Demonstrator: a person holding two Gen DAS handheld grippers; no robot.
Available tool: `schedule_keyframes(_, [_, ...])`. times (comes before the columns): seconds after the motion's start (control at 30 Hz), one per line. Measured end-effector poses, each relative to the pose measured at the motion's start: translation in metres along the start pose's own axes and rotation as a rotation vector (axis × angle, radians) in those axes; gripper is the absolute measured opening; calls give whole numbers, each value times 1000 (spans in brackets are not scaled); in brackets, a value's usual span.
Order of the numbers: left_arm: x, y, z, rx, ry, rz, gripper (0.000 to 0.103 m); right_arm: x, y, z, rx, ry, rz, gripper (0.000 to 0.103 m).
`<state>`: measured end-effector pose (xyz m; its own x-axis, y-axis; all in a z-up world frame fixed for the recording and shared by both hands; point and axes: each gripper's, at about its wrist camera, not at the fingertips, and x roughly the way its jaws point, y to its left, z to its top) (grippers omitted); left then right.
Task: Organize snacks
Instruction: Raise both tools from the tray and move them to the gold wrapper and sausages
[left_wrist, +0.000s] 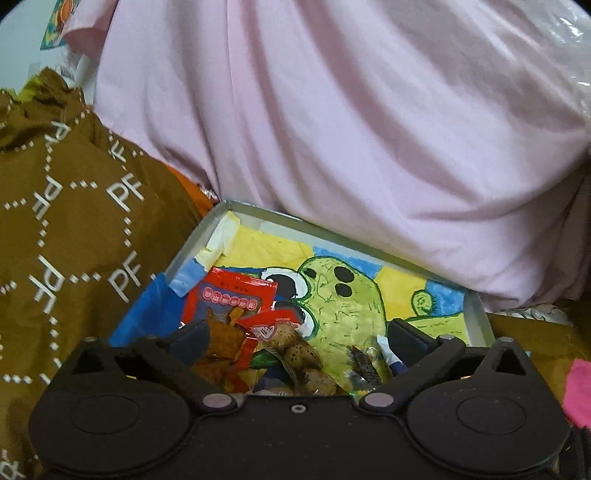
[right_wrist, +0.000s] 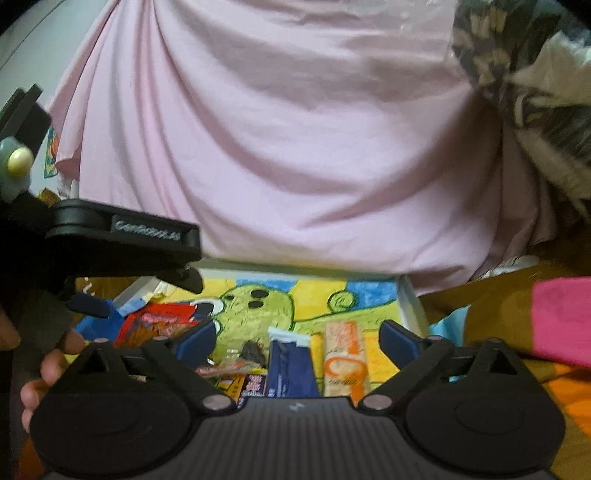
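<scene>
A shallow box (left_wrist: 476, 314) lined with a green-and-yellow cartoon drawing holds the snacks. In the left wrist view red snack packets (left_wrist: 229, 299), a brown speckled snack (left_wrist: 299, 354) and small wrapped pieces (left_wrist: 365, 363) lie in it. My left gripper (left_wrist: 295, 338) is open above them, holding nothing. In the right wrist view the box (right_wrist: 408, 299) holds a dark blue packet (right_wrist: 290, 369), an orange-and-white bar (right_wrist: 345, 358) and red packets (right_wrist: 162, 321). My right gripper (right_wrist: 297, 336) is open over them and empty. The left gripper (right_wrist: 122, 236) shows at the left there.
A person in a pink shirt (left_wrist: 351, 129) sits right behind the box. A brown patterned cloth (left_wrist: 66, 229) lies to the left. A bright pink item (right_wrist: 561, 317) lies to the right on the brown cloth (right_wrist: 495, 310). The hand (right_wrist: 44, 365) holds the left gripper.
</scene>
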<state>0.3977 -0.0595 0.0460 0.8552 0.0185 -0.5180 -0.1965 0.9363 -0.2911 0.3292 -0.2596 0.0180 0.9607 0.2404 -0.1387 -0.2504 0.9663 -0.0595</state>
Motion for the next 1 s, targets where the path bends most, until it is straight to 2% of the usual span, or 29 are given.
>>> schedule_keyframes(0.53, [-109,13,-3,46,-106,-2,102,-88,10,34,28,-66,-16,103])
schedule_keyframes(0.8, [-156,32,-20,95,-120,6,102,-130,21,34,31,-87,-10,103])
schedule_keyframes(1.0, [-183,54,-39,96,-106,13,102,-156,27,25,24,-75,-11,103])
